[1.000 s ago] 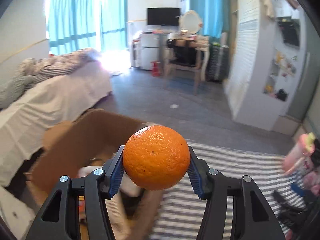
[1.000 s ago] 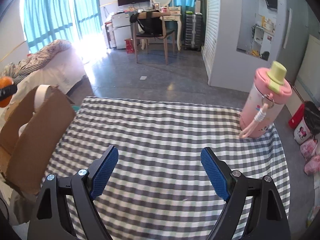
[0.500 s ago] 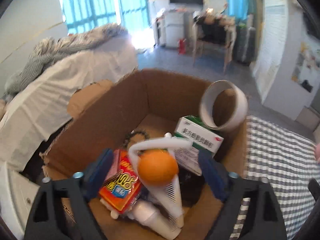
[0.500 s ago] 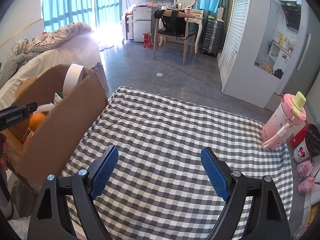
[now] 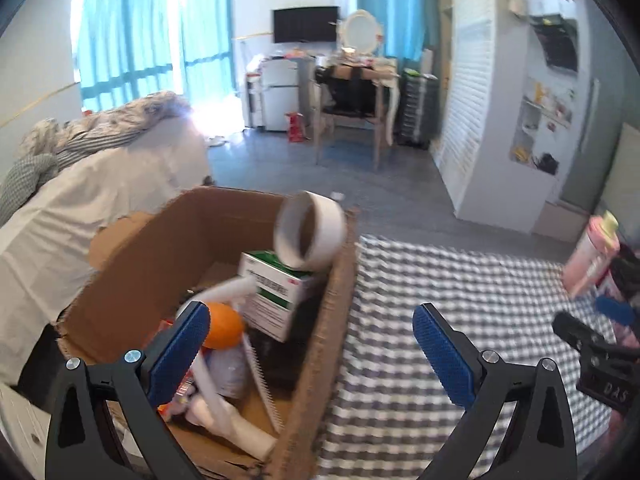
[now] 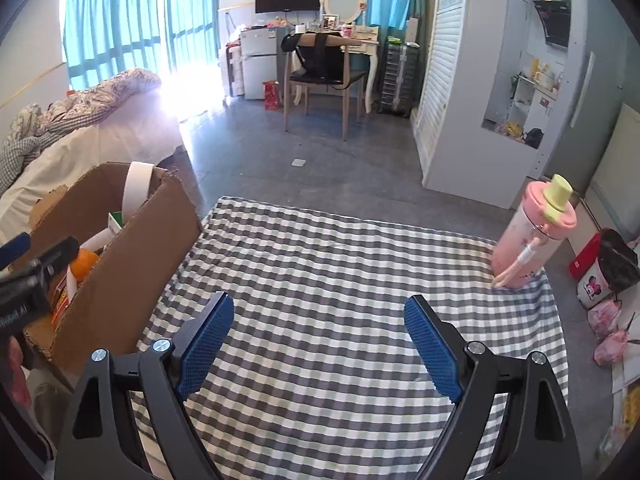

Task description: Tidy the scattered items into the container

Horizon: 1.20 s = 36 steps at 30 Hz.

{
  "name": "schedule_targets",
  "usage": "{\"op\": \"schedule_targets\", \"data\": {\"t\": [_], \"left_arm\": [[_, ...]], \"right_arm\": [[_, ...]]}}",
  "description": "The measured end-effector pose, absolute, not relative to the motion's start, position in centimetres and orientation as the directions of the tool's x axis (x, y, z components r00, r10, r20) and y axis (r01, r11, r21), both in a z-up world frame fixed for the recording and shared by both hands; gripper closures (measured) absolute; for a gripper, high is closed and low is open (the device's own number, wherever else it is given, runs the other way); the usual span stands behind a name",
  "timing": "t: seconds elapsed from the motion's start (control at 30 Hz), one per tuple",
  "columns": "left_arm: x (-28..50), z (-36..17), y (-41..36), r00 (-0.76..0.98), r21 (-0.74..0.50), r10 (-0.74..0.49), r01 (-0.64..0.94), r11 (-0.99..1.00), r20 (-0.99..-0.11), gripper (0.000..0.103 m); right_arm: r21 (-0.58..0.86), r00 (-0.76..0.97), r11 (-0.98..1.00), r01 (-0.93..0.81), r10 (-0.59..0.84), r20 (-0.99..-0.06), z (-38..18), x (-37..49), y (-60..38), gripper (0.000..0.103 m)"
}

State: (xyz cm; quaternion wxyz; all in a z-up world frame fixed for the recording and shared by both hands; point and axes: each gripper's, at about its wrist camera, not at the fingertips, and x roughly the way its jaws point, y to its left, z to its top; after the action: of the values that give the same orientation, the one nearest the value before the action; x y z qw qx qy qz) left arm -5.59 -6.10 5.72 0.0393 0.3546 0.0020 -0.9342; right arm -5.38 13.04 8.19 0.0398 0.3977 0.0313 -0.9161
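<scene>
1. Two tools are in view, both with their blue pads spread wide and nothing between them.
2. The left tool hangs over the near right wall of the cardboard box; its jaws have just been opening and hold nothing.
3. The orange lies inside the box, just beyond the left tool's left pad, resting among a white comb-like piece, a green-and-white carton and a red packet.
4. A white tape roll stands on edge against the box's right wall, beyond the left tool.
5. The right tool hovers over the bare checked cloth on the tabletop, jaws apart and empty.
6. The box sits to the left of the right tool, touching the cloth's left edge.
7. A pink bottle with a yellow-green cap stands upright at the cloth's far right corner, well beyond the right tool's right pad.
</scene>
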Motion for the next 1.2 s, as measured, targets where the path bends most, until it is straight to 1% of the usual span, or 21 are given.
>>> {"op": "schedule_targets", "data": {"t": [0.13, 0.2, 0.4, 0.57, 1.2], "left_arm": [[-5.4, 5.2, -4.6, -0.734, 0.038, -0.06, 0.047, -0.998, -0.677, 0.0], [-5.4, 5.1, -4.5, -0.732, 0.036, -0.055, 0.042, -0.998, -0.679, 0.0], [-5.2, 5.3, -4.5, -0.731, 0.026, -0.049, 0.042, -0.999, -0.681, 0.0], [-5.1, 5.2, -4.5, -0.73, 0.032, -0.052, 0.042, -0.999, -0.682, 0.0], [-5.0, 4.9, -5.0, -0.72, 0.024, -0.052, 0.05, -0.998, -0.692, 0.0]], "right_arm": [[-0.011, -0.665, -0.996, 0.086, -0.049, -0.745, 7.7, -5.3, 13.9, 0.016], [-0.02, -0.678, -0.996, 0.093, -0.048, -0.734, 7.7, -4.9, 14.0, 0.016], [-0.121, -0.722, -0.987, 0.107, 0.006, -0.691, 8.1, -4.2, 12.9, 0.016], [-0.078, -0.688, -0.99, 0.115, -0.023, -0.725, 7.7, -4.7, 13.0, 0.016], [-0.05, -0.673, -0.991, 0.124, -0.047, -0.738, 7.4, -4.5, 12.9, 0.016]]}}
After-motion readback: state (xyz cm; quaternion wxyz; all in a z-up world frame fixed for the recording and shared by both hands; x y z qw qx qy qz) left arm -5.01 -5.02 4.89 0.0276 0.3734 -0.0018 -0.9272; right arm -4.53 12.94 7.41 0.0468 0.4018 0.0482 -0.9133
